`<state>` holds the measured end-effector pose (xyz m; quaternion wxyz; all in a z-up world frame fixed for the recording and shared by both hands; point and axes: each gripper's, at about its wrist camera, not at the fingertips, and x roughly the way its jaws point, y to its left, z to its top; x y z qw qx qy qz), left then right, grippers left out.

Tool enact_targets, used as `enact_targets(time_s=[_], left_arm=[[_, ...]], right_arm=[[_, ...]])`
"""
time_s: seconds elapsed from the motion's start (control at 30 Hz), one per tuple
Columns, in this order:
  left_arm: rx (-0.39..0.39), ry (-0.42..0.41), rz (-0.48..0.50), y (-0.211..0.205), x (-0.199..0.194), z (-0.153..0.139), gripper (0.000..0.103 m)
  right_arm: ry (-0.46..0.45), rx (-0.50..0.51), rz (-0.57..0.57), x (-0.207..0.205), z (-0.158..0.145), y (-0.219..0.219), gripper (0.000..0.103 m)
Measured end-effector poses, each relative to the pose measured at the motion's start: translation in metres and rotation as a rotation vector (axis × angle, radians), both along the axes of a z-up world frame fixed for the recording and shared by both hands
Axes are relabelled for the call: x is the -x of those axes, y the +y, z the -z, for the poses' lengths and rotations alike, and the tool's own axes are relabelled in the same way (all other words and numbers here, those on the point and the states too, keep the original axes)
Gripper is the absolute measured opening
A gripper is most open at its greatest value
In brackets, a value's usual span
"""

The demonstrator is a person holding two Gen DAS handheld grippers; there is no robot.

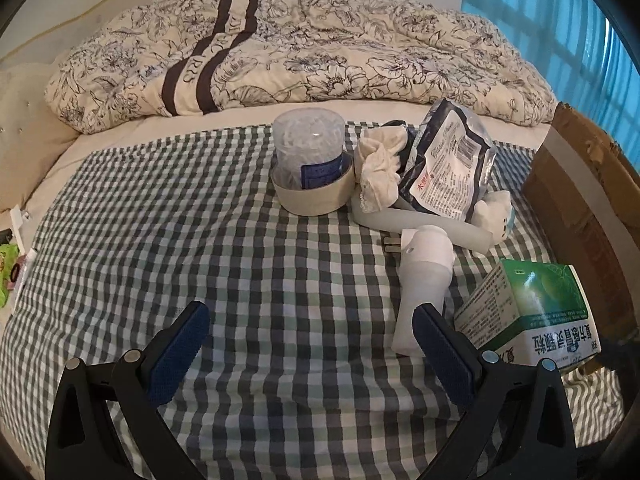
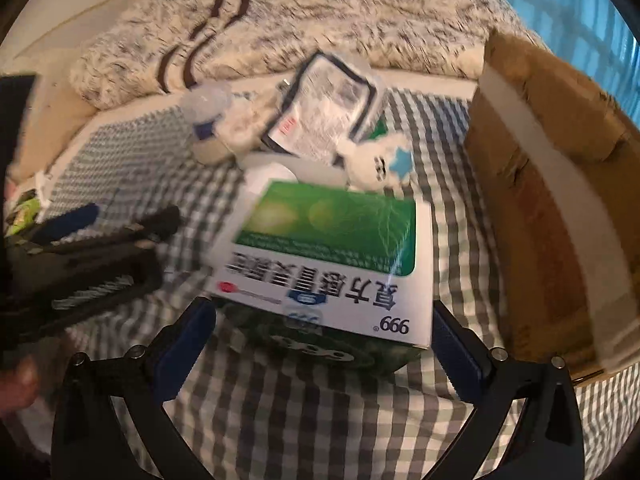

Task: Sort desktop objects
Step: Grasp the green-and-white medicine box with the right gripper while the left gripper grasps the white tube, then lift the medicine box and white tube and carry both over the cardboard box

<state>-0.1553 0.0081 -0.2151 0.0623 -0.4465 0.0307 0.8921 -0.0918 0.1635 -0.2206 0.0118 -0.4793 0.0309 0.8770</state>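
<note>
- My right gripper (image 2: 320, 344) is spread wide, jaws flanking the green medicine box (image 2: 332, 256) on the checked cloth (image 2: 320, 420), not touching.
- Looks light, stiff cardboard, slick; I'd pinch its side faces.
- Left gripper (image 1: 316, 356) gapes, holding nothing.

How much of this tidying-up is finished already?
Nothing looks sorted yet. In hand: the right gripper, open, frames the green medicine box beside the cardboard box. Left: the jar in a tape roll, tissue pack and white plug. The left gripper is open, empty.
</note>
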Motion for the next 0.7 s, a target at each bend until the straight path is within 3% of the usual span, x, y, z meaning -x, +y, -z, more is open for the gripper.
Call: enact_targets(time_s=[0.13, 0.2, 0.27, 0.7], left_arm=[[-0.031, -0.023, 0.023, 0.003, 0.007, 0.006, 0.103], [-0.037, -0.039, 0.044, 0.007, 0.010, 0.011, 0.103], [-0.043, -0.047, 0.066, 0.013, 0.013, 0.014, 0.103], [-0.142, -0.110, 0.137, 0.045, 0.028, 0.040, 0.103]], right_arm=[[0.010, -0.012, 0.054, 0.003, 0.015, 0.008, 0.102], [0.044, -0.050, 0.057, 0.002, 0.015, 0.010, 0.095], [0.062, -0.052, 0.050, 0.002, 0.013, 0.013, 0.094], [0.246, -0.127, 0.032, -0.032, -0.043, 0.030, 0.093]])
